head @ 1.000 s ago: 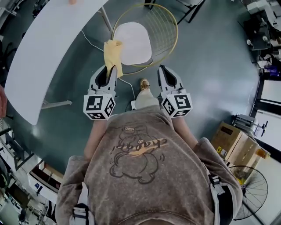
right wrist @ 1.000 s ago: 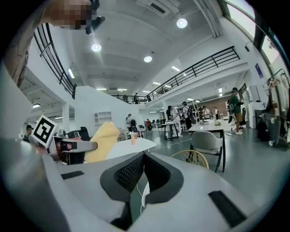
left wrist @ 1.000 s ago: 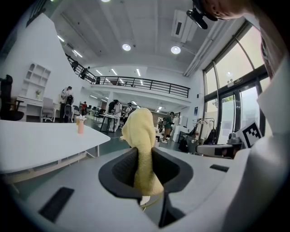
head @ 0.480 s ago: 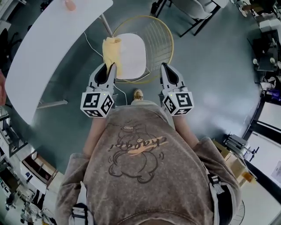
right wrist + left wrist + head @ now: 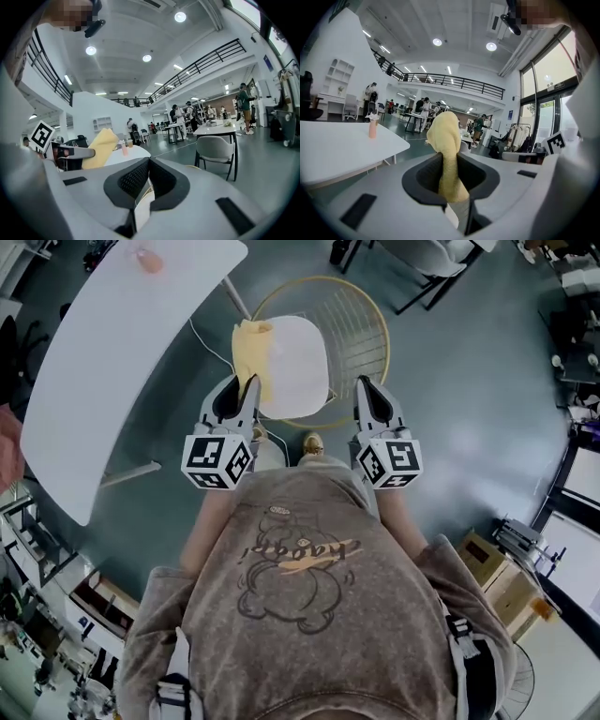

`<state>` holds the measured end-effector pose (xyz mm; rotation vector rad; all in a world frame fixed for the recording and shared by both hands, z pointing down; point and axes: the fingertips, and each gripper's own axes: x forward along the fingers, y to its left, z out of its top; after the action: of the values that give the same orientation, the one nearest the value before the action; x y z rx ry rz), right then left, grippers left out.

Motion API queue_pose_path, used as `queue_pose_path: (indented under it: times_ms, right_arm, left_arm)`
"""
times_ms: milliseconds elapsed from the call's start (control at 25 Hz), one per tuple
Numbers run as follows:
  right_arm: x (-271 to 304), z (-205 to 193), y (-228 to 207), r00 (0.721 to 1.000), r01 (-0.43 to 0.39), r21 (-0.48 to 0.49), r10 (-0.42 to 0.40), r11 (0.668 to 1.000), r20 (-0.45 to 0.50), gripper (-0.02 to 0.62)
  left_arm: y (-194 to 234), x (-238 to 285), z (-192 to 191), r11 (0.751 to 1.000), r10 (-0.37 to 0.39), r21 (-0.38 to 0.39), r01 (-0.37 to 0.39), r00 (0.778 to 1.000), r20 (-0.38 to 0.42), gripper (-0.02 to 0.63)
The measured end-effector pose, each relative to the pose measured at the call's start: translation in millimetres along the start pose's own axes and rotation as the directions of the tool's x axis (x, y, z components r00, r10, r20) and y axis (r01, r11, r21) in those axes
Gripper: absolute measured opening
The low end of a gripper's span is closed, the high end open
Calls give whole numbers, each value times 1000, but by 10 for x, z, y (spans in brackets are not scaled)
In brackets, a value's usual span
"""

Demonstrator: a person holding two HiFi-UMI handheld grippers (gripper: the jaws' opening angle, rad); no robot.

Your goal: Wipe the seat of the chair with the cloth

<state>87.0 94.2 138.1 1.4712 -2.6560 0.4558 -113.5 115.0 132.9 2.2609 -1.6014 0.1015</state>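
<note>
The chair has a gold wire frame (image 5: 361, 320) and a white seat (image 5: 298, 367); it stands on the floor just ahead of me. My left gripper (image 5: 247, 390) is shut on a yellow cloth (image 5: 251, 345), which hangs over the left part of the seat. In the left gripper view the cloth (image 5: 446, 150) rises upright out of the closed jaws. My right gripper (image 5: 368, 392) hovers at the seat's near right edge, beside the wire frame, shut with nothing in it. From the right gripper view the cloth (image 5: 100, 147) shows at the left.
A long white table (image 5: 112, 362) runs along the left with a pink cup (image 5: 148, 257) at its far end. A cable (image 5: 208, 338) lies on the floor by the chair. Another chair (image 5: 422, 259) stands at the back, cardboard boxes (image 5: 502, 568) at the right.
The cloth stays clamped in my left gripper and now lies a little further over the seat's left part. The whole view has shifted slightly; the right gripper holds its place.
</note>
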Motion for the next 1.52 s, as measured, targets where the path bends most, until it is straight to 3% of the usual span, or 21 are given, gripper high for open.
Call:
queue_pose_path:
  times_ms: [320,800,1520]
  right_arm:
    - [239,78,84,995,98,33,-98,995,13,23]
    - [478,-110,-9,993,121,30,-120,992,-19,23]
    - [742,-716,-378,994,107,28,-106,994,-37,23]
  left_arm:
    - [227,247,76,996,-90,4,91,994,-66,91]
    - [365,614,-21,992,-125,2,126,987,-102,91]
    - [517,1145,-846,992,-125,-55,118,981,-146,91]
